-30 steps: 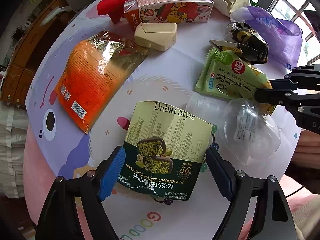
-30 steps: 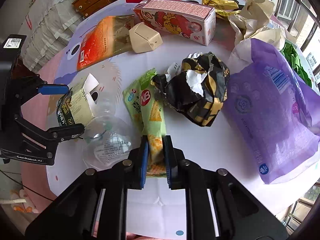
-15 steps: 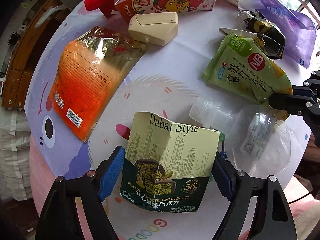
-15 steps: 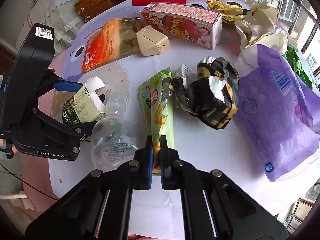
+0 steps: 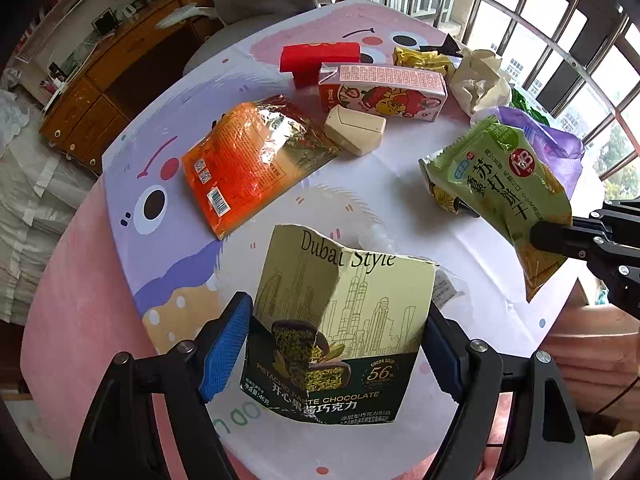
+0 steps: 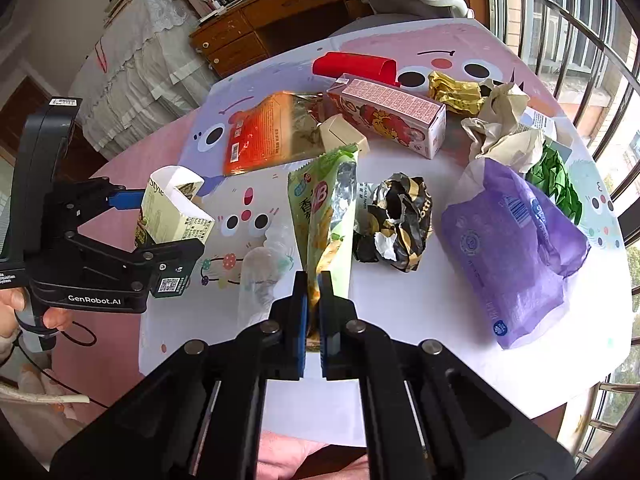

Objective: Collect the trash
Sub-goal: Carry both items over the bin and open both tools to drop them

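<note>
Both claws are loaded and up off the tabletop point(image 5: 400, 200). Left claw point(image 5: 340, 344) is clamped across the torn pistachio chocolate box point(image 5: 336, 332), pads on its two side walls w/ the open top up; it's thin card, light, hollow, so I'd guess it buckles if squeezed hard, and the lower, untorn part is the place to grip. Right claw point(image 6: 313, 316) is pinched nearly together on the tail end of the green cracker wrapper point(image 6: 328, 216), which hangs up and away from it; it's crinkly film, next to no weight, prob. slippery, so a flat seam end like that is the best hold. Taking the box as marker: just behind and below it lies a clear plastic bottle point(image 6: 260, 276) on the tabletop, squashed-looking, light, likely to roll or slide. Beyond the box to the left, an orange foil pouch point(image 5: 248, 168) lies flat. Further back sits a small beige carton point(image 5: 356, 130), then the strawberry milk carton point(image 5: 384, 94) and a red piece point(image 5: 318, 60) behind that. Off to the box's right, a crumpled black-and-gold wrapper point(image 6: 396, 224) and a limp purple bag point(image 6: 512, 248); farthest, balled paper point(image 6: 504, 124). No bin in view.
</note>
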### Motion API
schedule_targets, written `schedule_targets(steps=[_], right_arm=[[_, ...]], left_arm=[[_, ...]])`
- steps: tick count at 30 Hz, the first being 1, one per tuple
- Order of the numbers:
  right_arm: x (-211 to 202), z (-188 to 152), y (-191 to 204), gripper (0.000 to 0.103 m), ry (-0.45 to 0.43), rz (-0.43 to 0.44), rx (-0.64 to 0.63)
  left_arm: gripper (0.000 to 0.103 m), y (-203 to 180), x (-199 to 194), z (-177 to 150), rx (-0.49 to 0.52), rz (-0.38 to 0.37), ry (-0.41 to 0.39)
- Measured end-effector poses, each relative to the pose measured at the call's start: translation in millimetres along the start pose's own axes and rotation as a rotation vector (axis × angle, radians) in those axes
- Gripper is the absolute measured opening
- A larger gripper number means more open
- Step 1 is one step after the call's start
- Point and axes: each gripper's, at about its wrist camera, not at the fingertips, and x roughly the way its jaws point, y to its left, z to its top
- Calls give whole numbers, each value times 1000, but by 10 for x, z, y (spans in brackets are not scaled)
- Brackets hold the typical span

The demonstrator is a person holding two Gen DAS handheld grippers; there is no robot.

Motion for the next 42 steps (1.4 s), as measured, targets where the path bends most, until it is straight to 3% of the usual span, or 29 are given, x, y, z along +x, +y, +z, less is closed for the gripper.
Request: schedule_targets(steps=[4, 11, 16, 20, 26, 30, 35, 42], right_arm=[[-362, -158, 34, 2, -15, 43, -42], [-954, -741, -36, 3, 2, 114, -153], [-1235, -1343, -338, 3, 64, 121, -228], [-1282, -1798, -693, 3, 137, 114, -223], [-999, -2434, -1142, 3, 269, 84, -175], [-546, -2817, -1484, 3, 335, 53, -98], [274, -3354, -1934, 3, 403, -5, -38], [1491, -4002, -2521, 3, 461, -79, 0]], left_arm=[[81, -228, -473, -224, -88, 6, -77], [81, -1097, -1130, -774, -246, -5, -177], [81, -1893, -1157, -1233, -348, -9, -189], [81, -2476, -966, -1546, -397, -22, -136], [81, -3117, -451, -1946, -419, -31, -14], [81, -3415, 62, -2151, -406, -17, 44], [81, -3550, 1078, -2432, -479, -17, 103], [83, -3726, 2459, -2777, -567, -22, 116]])
